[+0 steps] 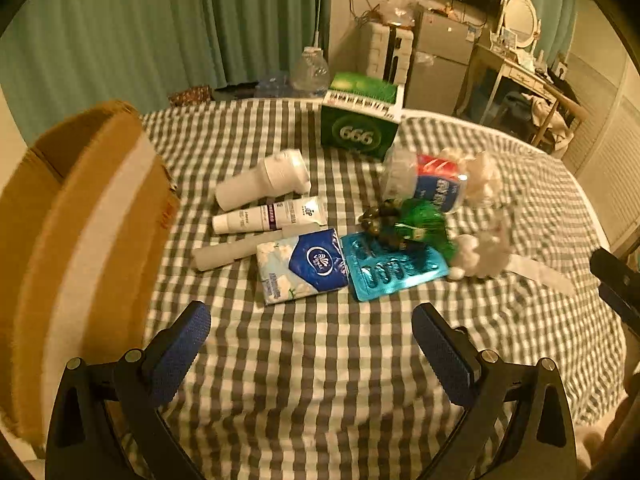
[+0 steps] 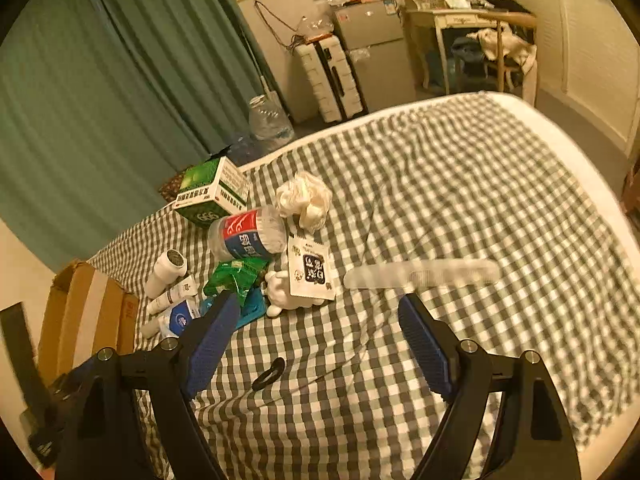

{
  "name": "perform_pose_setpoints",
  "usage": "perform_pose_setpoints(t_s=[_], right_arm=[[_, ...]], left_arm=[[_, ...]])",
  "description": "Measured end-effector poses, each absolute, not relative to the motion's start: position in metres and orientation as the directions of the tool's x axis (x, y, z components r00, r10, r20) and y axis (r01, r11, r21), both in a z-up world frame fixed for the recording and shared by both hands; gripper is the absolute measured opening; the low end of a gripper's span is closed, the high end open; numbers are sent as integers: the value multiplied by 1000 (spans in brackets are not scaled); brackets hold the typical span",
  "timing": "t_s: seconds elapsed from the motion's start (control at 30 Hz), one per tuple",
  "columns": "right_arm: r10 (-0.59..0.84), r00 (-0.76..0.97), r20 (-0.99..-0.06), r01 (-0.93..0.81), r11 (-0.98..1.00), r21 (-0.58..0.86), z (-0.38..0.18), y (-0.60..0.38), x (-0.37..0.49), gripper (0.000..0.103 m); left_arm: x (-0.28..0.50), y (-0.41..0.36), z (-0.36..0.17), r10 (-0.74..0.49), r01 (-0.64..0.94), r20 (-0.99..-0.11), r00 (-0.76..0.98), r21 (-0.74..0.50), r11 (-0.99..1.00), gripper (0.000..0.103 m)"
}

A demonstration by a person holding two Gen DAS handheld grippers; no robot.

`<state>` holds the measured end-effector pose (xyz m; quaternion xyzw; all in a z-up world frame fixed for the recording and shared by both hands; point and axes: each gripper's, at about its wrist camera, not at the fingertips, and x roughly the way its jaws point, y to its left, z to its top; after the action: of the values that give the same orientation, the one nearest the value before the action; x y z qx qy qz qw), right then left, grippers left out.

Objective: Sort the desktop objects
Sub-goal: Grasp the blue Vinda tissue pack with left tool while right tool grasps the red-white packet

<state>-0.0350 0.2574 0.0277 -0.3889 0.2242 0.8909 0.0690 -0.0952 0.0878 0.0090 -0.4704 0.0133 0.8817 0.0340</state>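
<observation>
Both grippers hang over the checked cloth point(image 1: 320, 380) with nothing in them — the left gripper point(image 1: 312, 344) has its jaws spread wide over bare cloth, and the right gripper point(image 2: 320, 340) is spread just as wide, with a small black ring point(image 2: 269, 374) lying on the cloth between its fingers.

Just past the left gripper sits the clutter to be sorted: a tissue pack point(image 1: 302, 266) beside a teal blister pack point(image 1: 396, 270), then a white tube point(image 1: 268, 216) and a white bottle point(image 1: 264, 180) lying on its side. From the right, a pale comb point(image 2: 420, 274) lies on its own, just ahead of the fingers.

The risk, I'd say, is the crowding. Things touch or overlap, so jaws closing on the tissue pack could drag the blister pack along or nudge the tube. The bottle and the clear jar point(image 2: 248, 236) lie on their sides and may roll off the soft, wrinkled cloth if bumped. The flat comb may be hard to pinch without bunching the cloth.

The cardboard box point(image 1: 80, 240) stands at the left edge, open — its inside isn't visible, so I can't tell what it holds. The green box point(image 1: 360, 124) sits farthest back, closed.
</observation>
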Motion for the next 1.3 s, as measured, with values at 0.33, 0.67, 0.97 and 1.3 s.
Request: perform_pose_setpoints(t_s=[0.33, 0.67, 0.97, 1.3], right_arm=[[-71, -633, -771, -321, -882, 345, -19, 254, -66, 82], [-113, -623, -774, -307, -875, 375, -40, 257, -90, 82], [-105, -626, -772, -306, -878, 368, -45, 262, -110, 54], [-97, -587, -803, -339, -872, 353, -58, 272, -111, 14]], left_arm=[[-143, 76, -52, 42, -28, -888, -458, -33, -999, 103], [-160, 71, -67, 85, -23, -880, -467, -84, -996, 103], [-163, 55, -68, 152, -33, -874, -462, -155, -987, 88], [-159, 43, -68, 166, -56, -873, -459, -158, -986, 75]])
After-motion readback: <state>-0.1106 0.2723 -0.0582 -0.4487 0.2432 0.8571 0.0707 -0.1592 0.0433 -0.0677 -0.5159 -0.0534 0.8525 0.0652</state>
